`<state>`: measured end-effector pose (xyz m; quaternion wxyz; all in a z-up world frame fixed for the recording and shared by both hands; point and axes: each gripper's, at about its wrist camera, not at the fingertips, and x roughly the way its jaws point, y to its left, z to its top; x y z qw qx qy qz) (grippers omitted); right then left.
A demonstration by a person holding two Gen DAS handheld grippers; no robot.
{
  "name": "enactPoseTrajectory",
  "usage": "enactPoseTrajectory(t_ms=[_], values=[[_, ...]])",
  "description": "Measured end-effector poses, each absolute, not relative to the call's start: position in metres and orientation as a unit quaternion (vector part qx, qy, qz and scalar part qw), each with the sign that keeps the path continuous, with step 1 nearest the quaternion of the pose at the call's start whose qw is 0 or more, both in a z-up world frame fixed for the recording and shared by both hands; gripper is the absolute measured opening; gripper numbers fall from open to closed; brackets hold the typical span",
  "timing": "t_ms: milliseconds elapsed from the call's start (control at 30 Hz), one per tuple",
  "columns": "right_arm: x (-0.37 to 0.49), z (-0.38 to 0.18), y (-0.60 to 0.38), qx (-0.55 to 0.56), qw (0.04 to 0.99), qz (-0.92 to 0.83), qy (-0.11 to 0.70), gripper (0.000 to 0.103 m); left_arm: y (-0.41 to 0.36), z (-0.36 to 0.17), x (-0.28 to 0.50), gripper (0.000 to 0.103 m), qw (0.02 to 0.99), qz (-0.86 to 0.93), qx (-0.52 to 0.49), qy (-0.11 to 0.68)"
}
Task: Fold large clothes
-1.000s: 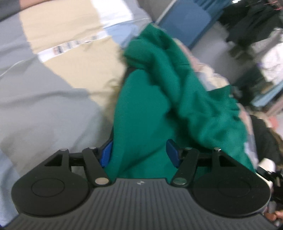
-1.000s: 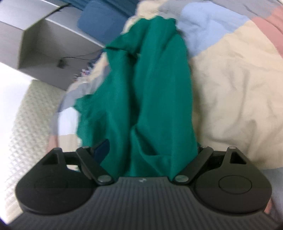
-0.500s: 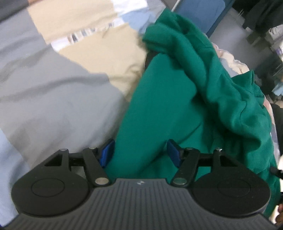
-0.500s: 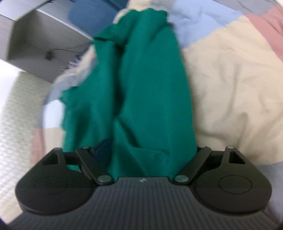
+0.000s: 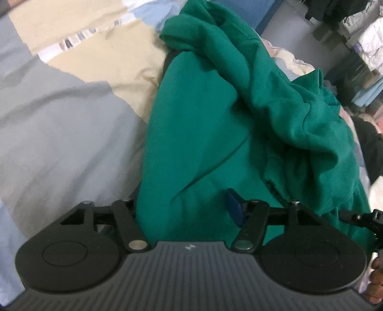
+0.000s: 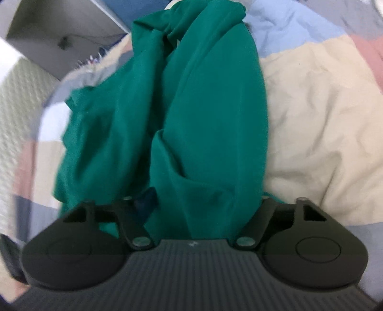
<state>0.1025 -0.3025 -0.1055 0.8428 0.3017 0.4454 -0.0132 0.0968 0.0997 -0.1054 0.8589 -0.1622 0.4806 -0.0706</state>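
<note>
A large green garment lies bunched on a patchwork bedspread of grey, beige and pale blue patches. My left gripper has a flat fold of it between its jaws, which are closing. Its right blue pad shows and the left one is buried in cloth. In the right wrist view the same garment runs up the bedspread as a long twisted roll. My right gripper is closing on the roll's near end, which fills the gap between the jaws.
A blue panel and shelves of stacked clothes stand beyond the bed. A dark item lies at the right. A person's fingers show at the bottom right. A grey cabinet stands at the far left.
Both grippers have sunk a little toward the bed and rolled. The right jaws have drawn in on the green roll. Cloth now covers the left gripper's left pad.
</note>
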Motion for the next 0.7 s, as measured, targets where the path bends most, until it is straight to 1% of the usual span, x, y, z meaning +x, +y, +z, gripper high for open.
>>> enactPoseTrajectory(t_ms=[67,100,133,167,200,367,500,700], values=[[0.103,-0.102,-0.303,0.289,0.846,-0.027,0.448,0.034,0.097,-0.104,0.093,0.036,0.863,-0.060,-0.155,0.476],[0.101,-0.100,-0.305,0.293,0.846,-0.029,0.445,0.031,0.099,-0.102,0.091,0.030,0.864,-0.060,-0.158,0.474],[0.099,-0.097,-0.308,0.303,0.844,-0.025,0.442,0.025,0.103,-0.100,0.090,0.020,0.864,-0.065,-0.169,0.470],[0.100,-0.096,-0.312,0.314,0.842,-0.019,0.438,0.023,0.107,-0.098,0.088,0.017,0.863,-0.070,-0.181,0.466],[0.098,-0.094,-0.316,0.324,0.841,-0.013,0.434,0.020,0.112,-0.094,0.085,0.016,0.864,-0.074,-0.195,0.459],[0.083,-0.072,-0.331,0.359,0.840,0.012,0.407,0.014,0.133,-0.069,0.076,0.014,0.855,-0.110,-0.271,0.429],[0.069,-0.048,-0.353,0.400,0.833,0.051,0.379,0.013,0.143,-0.045,0.061,0.013,0.848,-0.142,-0.310,0.406],[0.051,-0.019,-0.373,0.429,0.826,0.104,0.350,0.013,0.151,-0.015,0.035,0.013,0.844,-0.169,-0.334,0.385]])
